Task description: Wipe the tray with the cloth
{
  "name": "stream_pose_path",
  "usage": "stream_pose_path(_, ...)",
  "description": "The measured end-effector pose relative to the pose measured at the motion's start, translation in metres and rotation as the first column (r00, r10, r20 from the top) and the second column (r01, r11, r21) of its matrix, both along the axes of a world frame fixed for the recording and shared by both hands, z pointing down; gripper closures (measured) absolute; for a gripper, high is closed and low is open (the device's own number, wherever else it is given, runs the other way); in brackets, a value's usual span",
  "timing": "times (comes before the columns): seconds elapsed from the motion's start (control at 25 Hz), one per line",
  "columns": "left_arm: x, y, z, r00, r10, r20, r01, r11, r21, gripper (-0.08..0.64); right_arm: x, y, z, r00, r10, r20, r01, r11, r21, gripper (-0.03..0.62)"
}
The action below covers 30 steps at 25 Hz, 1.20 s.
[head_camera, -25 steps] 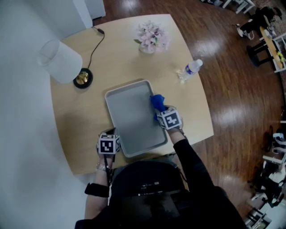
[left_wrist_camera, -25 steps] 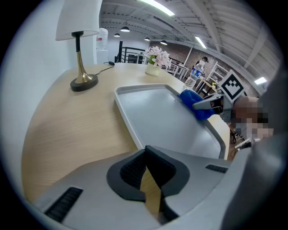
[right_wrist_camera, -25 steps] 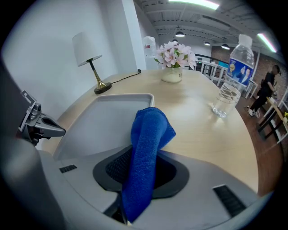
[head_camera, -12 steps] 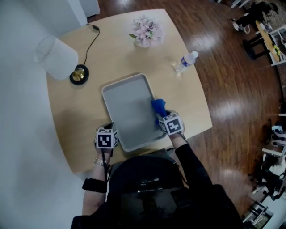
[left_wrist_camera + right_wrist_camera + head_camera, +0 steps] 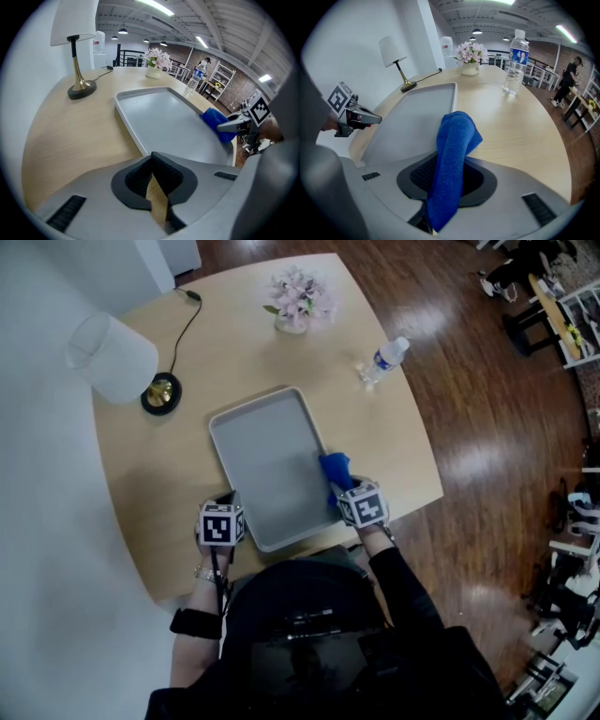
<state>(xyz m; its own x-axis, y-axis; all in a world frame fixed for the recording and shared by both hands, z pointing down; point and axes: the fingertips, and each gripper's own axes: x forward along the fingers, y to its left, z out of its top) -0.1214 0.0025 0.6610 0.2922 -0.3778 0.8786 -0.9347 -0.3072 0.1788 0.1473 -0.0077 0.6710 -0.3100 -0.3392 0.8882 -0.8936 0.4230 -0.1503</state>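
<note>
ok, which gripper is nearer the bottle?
Right. The right gripper, holding the cloth, is at the right edge of the tray, on the same side as the bottle; the left gripper sits at the tray's near left corner, across the tray.

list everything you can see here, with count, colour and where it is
tray: 1, grey, middle of the table
cloth: 1, blue, at the tray's right edge
table lamp: 1, white shade, brass base, far left of the table
cord: 1, black, from the lamp toward the far edge
vase of flowers: 1, pink, far side
water bottle: 1, clear, blue label, far right
table: 1, light wood
left claw: 1, grey, shut, by the tray's near left corner
right claw: 1, grey, shut on the cloth
</note>
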Motion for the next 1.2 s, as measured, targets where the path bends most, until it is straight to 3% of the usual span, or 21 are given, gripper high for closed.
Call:
stream_pose_path(0.68, -0.001, 0.000, 0.002, 1.000, 0.028, 0.009, -0.028, 1.000, 0.013, 0.552, 0.025, 0.073, 0.001, 0.991, 0.131, 0.020, -0.130, 0.990, -0.053, 0.482)
stream_pose_path(0.96, 0.000, -0.001, 0.002, 0.999, 0.003, -0.035, -0.002, 1.000, 0.008, 0.552, 0.028, 0.078, 0.001, 0.973, 0.231, 0.020, -0.231, 0.973, -0.030, 0.482)
stream_pose_path(1.2, -0.001, 0.002, 0.005, 0.999, 0.040, -0.003, -0.040, 0.999, 0.013, 0.552, 0.030, 0.082, -0.001, 0.957, 0.289, -0.026, -0.289, 0.957, 0.020, 0.482)
